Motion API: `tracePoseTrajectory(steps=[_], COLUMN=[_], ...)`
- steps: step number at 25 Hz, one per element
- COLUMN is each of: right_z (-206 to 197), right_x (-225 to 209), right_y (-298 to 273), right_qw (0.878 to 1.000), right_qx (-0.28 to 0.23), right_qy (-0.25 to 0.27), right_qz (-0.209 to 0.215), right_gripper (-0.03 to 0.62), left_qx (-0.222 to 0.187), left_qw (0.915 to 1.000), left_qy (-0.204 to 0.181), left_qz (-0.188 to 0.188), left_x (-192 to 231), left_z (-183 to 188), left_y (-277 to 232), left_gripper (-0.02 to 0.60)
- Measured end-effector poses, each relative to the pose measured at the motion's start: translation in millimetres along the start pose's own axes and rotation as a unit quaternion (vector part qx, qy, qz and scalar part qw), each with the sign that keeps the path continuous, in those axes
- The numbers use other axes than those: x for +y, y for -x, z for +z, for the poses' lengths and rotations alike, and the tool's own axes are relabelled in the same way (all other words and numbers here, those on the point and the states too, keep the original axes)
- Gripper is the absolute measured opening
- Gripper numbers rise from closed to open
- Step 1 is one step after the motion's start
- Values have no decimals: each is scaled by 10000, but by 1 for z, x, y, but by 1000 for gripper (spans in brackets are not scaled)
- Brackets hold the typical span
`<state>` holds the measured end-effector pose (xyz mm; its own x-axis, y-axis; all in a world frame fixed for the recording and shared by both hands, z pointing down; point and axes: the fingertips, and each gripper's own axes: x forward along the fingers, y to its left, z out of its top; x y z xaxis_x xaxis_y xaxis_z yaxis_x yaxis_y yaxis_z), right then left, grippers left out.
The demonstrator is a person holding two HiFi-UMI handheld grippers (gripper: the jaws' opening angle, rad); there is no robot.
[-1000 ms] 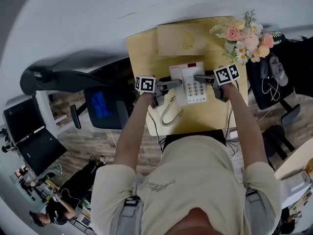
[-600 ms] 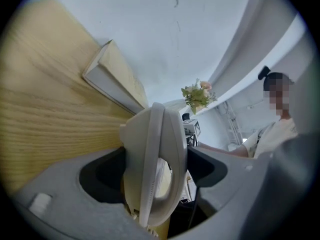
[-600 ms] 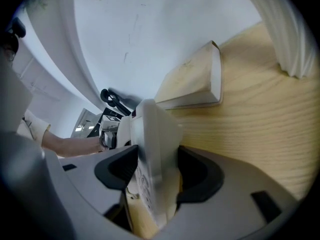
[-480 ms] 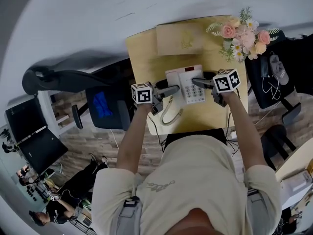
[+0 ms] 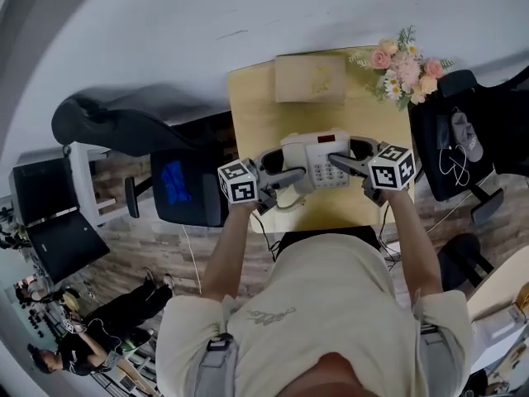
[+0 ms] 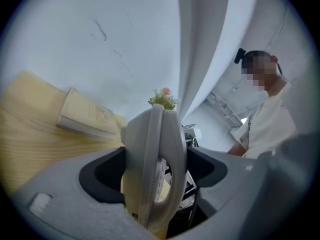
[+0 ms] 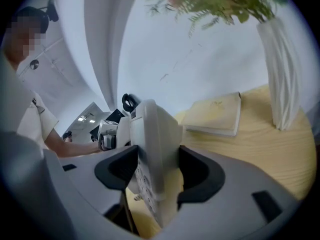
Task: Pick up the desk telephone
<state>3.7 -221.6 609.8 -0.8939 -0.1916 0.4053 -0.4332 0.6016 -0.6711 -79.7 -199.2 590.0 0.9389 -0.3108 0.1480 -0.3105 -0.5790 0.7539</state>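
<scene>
Head view: a phone [image 5: 318,149] hangs between two grippers over the near edge of a desk [image 5: 252,106]. A book [image 5: 310,78] and flowers [image 5: 402,63] lie farther back. The left gripper [image 5: 285,174] and right gripper [image 5: 343,164] close in from opposite sides.

Left gripper view: its jaws clamp the phone's handset side, seen edge-on.

Right gripper view: its jaws grip the keypad side, and the phone looks raised off the desk.

The pickup seems essentially done. Only a steady hold looks left.
</scene>
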Motion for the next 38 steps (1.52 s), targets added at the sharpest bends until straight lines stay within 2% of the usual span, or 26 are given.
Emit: tracePoseTrajectory(steps=[5,10,15,22,31,38], right_z=[40,65,88,123,153,152], right_x=[50,88,122,157,197,221], right_y=[35,62,83,108,136,147], right_qw=[9932,9884,9827,9692,9529,9445], right_qx=[-722,-1069,-1228,-1444,-1782,-1868], right_qy=[887,1063,1375,1980,2444,2684], right_qz=[-216,-186,-156,-251,-219,-310], right_gripper=[250,250,250,250,250,250], left_qx=[-623,-1093,-1152,-1137,-1239,-1237], left_qw=[9968,9888,9810,9719,9529,9483], left_qy=[-480,-999,-1539,-2037,-2744,-2890], left_qz=[-127,-211,-278,-321,-381,-440], left_x=[-55,-102,-142,-180,-229,-251], left_z=[32,65,91,118,150,147], left_y=[11,21,28,31,38,45], left_gripper=[380,380,380,380,380,380])
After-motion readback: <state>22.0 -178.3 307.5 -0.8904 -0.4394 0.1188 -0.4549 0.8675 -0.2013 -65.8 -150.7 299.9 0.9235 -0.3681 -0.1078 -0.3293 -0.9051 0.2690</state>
